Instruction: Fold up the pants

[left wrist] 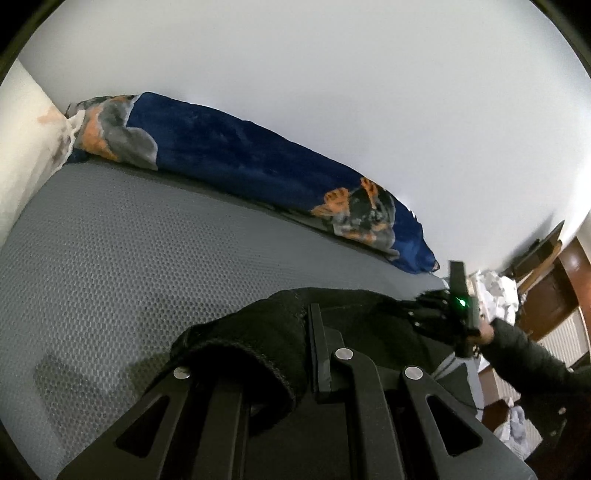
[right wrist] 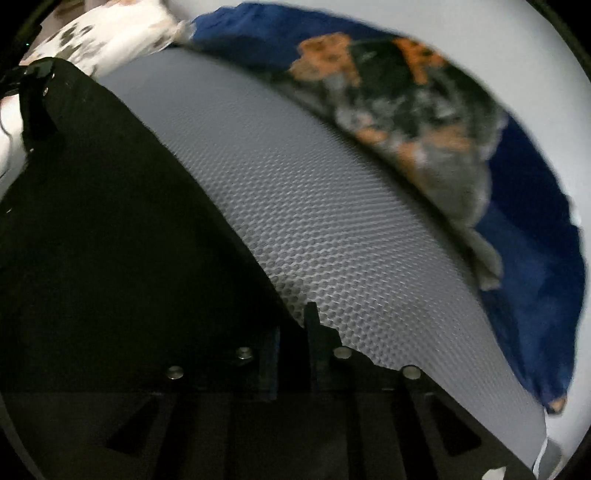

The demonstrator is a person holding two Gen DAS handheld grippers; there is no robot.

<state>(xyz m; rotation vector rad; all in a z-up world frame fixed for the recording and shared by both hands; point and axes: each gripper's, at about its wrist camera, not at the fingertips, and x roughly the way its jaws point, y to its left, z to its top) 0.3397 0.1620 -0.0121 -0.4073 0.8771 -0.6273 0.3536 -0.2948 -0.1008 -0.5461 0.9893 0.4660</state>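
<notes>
Black pants lie on a grey honeycomb-textured mattress. In the left wrist view my left gripper is shut on the pants. A thick hem drapes over its left finger, and only the right finger shows. Further right along the same cloth, a hand in a dark sleeve holds the other gripper, which has a green light. In the right wrist view the pants fill the left half. My right gripper is shut on the pants' edge, with dark cloth between its close-set fingers.
A blue blanket with orange and grey print lies along the white wall at the mattress's far side. A white patterned pillow sits at one end. Brown wooden furniture, a radiator and crumpled white stuff stand beyond the bed.
</notes>
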